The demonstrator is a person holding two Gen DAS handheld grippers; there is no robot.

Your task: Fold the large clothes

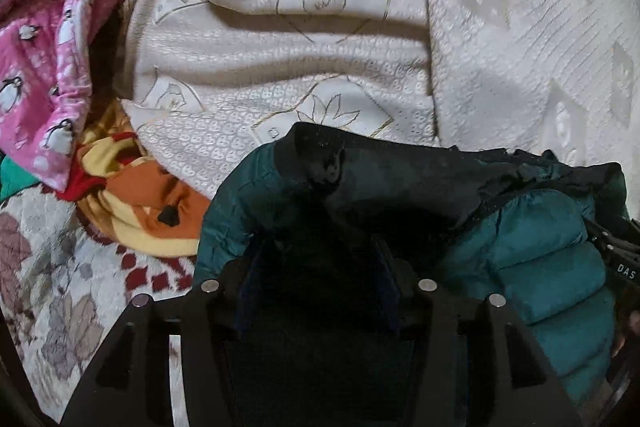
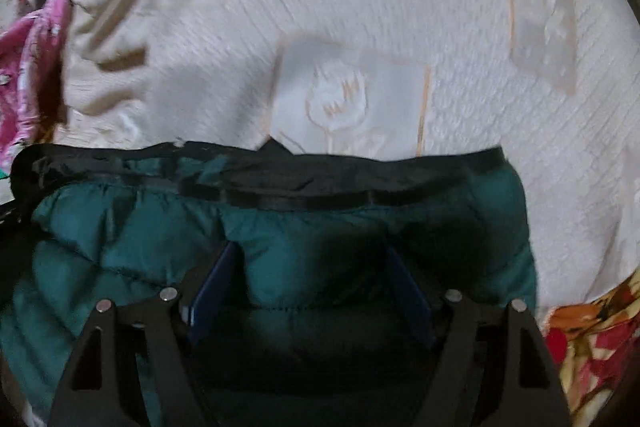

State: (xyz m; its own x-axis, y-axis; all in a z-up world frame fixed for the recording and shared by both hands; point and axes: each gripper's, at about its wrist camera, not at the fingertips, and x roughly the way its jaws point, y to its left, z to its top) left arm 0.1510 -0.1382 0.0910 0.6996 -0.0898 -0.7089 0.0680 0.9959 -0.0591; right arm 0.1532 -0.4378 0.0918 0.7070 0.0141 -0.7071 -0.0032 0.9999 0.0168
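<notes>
On the cream bedspread [image 2: 360, 7], teal puffer jacket [image 2: 300, 247] between parted right claw [image 2: 312, 287].

Puffer jacket [image 1: 540, 267] lies on bedspread [image 1: 320, 47]. Penguin-print garment [image 1: 44, 75] left of jacket, farther back; patterned cloth [image 1: 140, 203] just left of jacket, partly under bedspread edge.

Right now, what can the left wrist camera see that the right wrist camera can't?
Only the left wrist view shows the penguins on the pink cloth, a flowery quilt, and the jacket's dark collar sticking up.

Only the right wrist view shows the black band running along the jacket's edge, and the right hand-held gripper with puffy fabric between its open fingers.

Both show the teal puffer jacket, the cream bedspread, pink cloth, and an orange, red and yellow cloth.
</notes>
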